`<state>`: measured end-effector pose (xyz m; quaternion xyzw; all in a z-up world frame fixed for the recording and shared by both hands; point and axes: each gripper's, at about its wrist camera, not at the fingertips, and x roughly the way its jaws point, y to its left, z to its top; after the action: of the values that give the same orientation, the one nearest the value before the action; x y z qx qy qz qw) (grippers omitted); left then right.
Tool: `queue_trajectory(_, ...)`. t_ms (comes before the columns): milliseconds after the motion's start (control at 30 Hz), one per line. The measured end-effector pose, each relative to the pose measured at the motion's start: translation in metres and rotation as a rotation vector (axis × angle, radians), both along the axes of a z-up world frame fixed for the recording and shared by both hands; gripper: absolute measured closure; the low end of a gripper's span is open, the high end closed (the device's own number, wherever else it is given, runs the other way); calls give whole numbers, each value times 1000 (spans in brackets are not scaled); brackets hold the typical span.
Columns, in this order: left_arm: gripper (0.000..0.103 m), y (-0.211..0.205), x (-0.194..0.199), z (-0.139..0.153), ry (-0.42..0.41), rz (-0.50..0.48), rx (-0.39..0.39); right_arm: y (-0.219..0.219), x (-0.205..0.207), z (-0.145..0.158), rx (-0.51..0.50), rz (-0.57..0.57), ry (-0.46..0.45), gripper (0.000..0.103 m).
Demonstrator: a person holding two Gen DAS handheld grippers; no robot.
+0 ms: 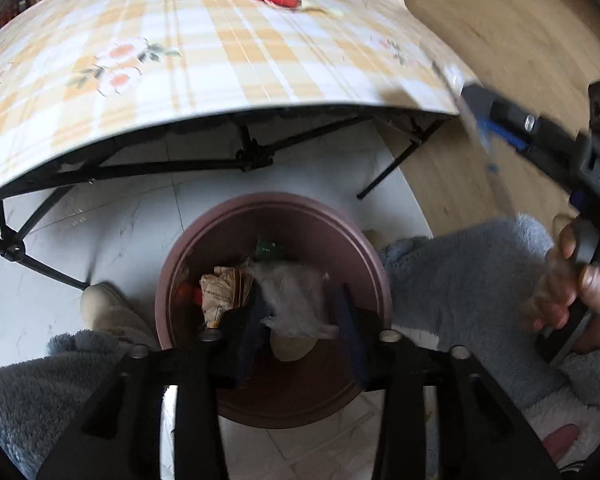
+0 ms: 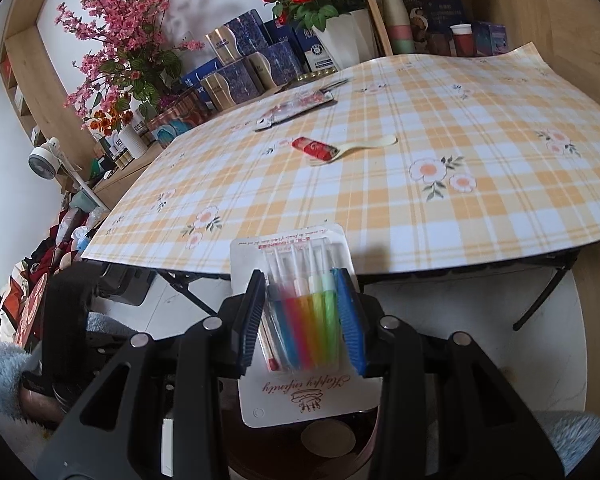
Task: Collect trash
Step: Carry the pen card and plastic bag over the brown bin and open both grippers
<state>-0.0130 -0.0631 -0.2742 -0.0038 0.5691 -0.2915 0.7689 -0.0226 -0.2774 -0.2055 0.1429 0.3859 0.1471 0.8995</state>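
L gripper (image 1: 296,316) jaws apart over 1 brown bin (image 1: 204,224), 1 crumpled clear wrapper (image 1: 292,296) loose btwn them; R gripper (image 2: 302,320) clamps 1 candle pack (image 2: 300,312); 1 red wrapper (image 2: 314,148) + 1 spoon (image 2: 364,146) on table (image 2: 460,120).

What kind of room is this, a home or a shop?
Probably a lived-in home: a folding table with a floral plaid tablecloth, vases of artificial flowers on wooden shelves, and a brown trash bin on the tiled floor.
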Motion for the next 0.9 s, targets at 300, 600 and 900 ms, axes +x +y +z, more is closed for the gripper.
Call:
queue_trajectory(300, 52, 26, 0, 34, -161, 154, -20, 18, -5, -34, 7, 46, 72, 64)
queue_trajectory(600, 27, 79, 2, 59, -342, 464, 33, 58, -1, -71, -123, 157, 168, 64)
queue_trajectory(900, 23, 102, 1, 57, -346, 555, 50, 75, 2, -94, -175, 201, 234, 64)
